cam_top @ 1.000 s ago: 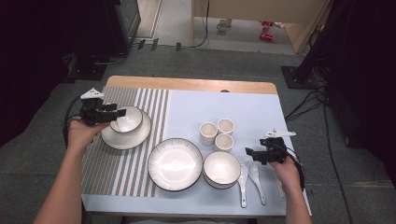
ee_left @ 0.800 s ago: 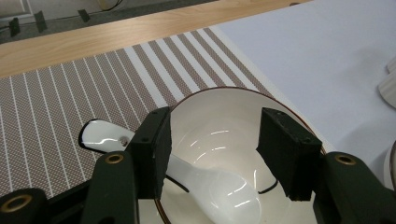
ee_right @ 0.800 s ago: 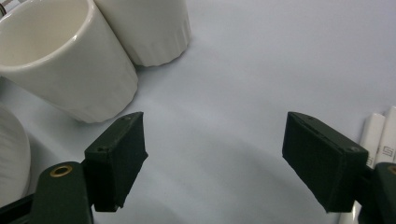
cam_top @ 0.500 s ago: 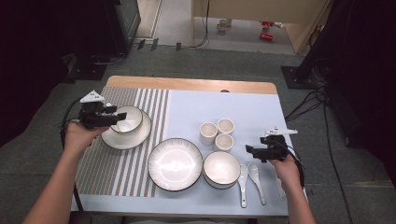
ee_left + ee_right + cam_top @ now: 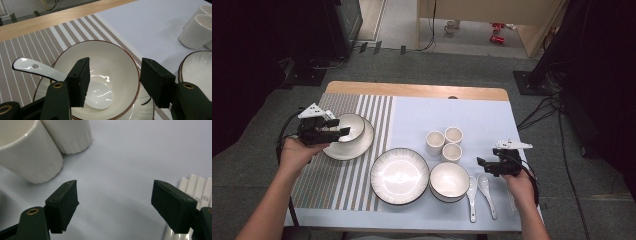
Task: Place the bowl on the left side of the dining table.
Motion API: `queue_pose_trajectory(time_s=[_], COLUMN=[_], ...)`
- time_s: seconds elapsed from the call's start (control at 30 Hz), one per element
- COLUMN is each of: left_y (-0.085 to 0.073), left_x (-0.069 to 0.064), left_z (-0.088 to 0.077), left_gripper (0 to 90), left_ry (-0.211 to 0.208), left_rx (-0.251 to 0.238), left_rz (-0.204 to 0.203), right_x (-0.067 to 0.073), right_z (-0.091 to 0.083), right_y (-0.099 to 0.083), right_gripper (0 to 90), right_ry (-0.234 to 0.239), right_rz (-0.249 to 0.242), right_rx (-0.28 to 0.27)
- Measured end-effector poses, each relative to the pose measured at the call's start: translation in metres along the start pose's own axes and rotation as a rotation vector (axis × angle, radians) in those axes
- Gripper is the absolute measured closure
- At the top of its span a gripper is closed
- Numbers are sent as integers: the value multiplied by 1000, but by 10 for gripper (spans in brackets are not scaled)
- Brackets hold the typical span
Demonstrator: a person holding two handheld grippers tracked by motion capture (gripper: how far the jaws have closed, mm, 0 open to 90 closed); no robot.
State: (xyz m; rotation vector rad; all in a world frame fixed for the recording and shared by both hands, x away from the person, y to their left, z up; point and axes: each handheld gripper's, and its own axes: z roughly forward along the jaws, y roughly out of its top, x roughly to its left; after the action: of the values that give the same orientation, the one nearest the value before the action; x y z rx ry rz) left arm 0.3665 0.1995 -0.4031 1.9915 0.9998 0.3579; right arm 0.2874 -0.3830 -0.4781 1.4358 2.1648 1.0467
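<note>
On a table dressed with a striped mat and a pale blue cloth [image 5: 492,115], the left gripper [image 5: 343,132] hovers over a white bowl [image 5: 117,65] that sits on a small plate [image 5: 357,148] at the left end, well left of the large ribbed plate [image 5: 399,175]; its jaws have just been opening and stand apart, pressing on nothing; a white ceramic spoon [image 5: 47,71] lies in the bowl, scoop at the bottom, handle propped over the rim; just right of the ribbed plate sits a second bowl [image 5: 449,181], with three cups [image 5: 445,142] behind it; farther right lie two spoons [image 5: 479,192]; at the far right, well apart from the ribbed plate, the right gripper [image 5: 480,164] hangs with jaws wide and empty over bare cloth, white chopsticks [image 5: 197,192] beside one jaw.
</note>
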Motion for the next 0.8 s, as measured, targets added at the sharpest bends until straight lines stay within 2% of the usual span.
queue_pose_trajectory(time_s=[0.07,0.2,0.37,0.6,0.67,0.8], left_y=[-4,-10,-17,-25,-28,-34], left_x=[-2,-6,-13,-17,-19,-26], left_z=[0,-1,-2,-6,-8,-9], left_gripper=[412,413,407,369,366,360], left_ry=[7,9,8,5,-2,-8], left_rx=[7,5,10,0,-9,-9], left_rz=[11,1,25,12,19,60], right_x=[0,0,0,-2,-2,-3], right_z=[0,-1,-3,-5,-6,-8], right_y=[-2,-3,-4,-6,-6,-6], right_gripper=[214,214,214,214,213,212], right_ry=[0,-5,1,-2,-3,-9], right_rz=[-13,-16,-12,-8,-8,-4], right_rx=[5,6,-2,-5,-5,-9])
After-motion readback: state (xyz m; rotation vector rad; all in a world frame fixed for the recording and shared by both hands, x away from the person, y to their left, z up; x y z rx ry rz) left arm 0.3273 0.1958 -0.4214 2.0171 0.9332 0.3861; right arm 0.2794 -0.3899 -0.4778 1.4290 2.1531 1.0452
